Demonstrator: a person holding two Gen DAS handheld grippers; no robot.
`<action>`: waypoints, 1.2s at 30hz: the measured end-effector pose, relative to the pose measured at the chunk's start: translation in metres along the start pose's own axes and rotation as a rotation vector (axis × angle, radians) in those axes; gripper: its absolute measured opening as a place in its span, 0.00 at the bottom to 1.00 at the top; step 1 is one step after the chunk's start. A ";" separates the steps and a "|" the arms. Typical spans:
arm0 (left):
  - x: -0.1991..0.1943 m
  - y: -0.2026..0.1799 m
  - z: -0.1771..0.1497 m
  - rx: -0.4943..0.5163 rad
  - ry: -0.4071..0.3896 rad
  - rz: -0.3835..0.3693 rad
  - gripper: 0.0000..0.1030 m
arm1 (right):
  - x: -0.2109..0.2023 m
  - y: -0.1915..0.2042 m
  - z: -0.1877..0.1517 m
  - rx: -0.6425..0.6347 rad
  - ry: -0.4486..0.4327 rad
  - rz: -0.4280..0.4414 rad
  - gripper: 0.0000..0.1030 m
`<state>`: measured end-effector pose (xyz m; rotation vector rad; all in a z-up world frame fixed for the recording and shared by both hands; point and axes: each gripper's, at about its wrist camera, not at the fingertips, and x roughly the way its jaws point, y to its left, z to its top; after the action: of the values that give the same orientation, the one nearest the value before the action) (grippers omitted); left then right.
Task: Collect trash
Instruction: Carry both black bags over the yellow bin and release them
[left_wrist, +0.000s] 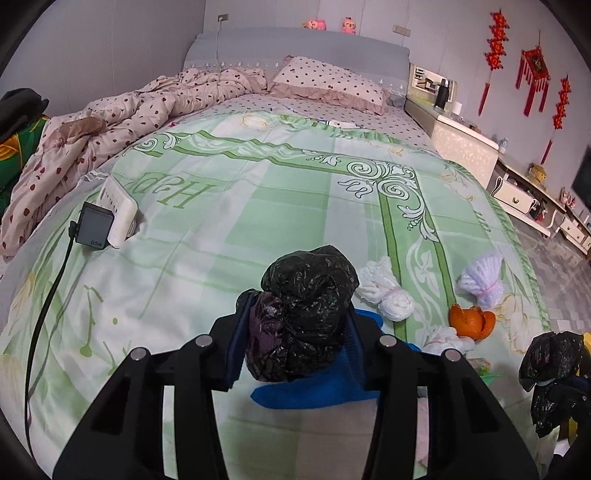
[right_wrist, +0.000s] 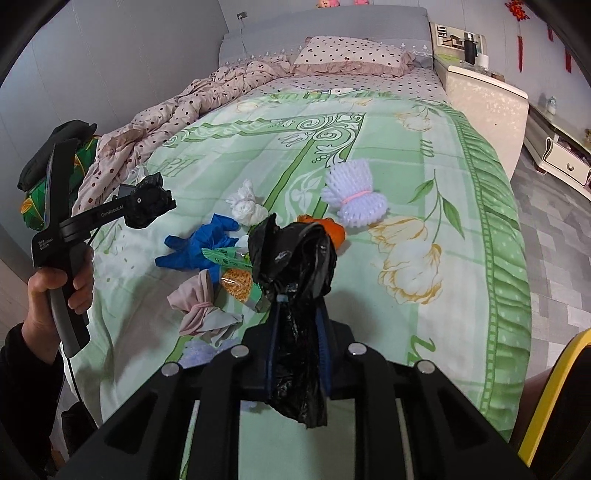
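Right wrist view — blue glove, orange peel beyond bag.

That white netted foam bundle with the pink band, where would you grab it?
At the waist of the foam net bundle, where the pink band cinches it narrow. It lies flat on the bedspread, so come from above, fingers straddling the band.

Glove left of peel

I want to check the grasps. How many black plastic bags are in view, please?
2. One black bag is clamped in the left gripper; the other black bag is clamped in the right gripper. More could be hidden.
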<state>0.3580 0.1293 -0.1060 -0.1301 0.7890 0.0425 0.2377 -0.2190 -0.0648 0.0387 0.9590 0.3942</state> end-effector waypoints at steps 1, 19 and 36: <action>-0.009 -0.003 0.001 0.003 -0.005 -0.002 0.42 | -0.008 -0.001 -0.001 0.003 -0.011 0.001 0.16; -0.146 -0.120 -0.006 0.104 -0.088 -0.140 0.42 | -0.147 -0.032 -0.015 0.067 -0.218 -0.046 0.17; -0.221 -0.281 -0.024 0.250 -0.110 -0.340 0.42 | -0.255 -0.118 -0.041 0.183 -0.377 -0.201 0.17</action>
<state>0.2098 -0.1498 0.0625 -0.0235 0.6483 -0.3669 0.1117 -0.4216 0.0887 0.1754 0.6161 0.1050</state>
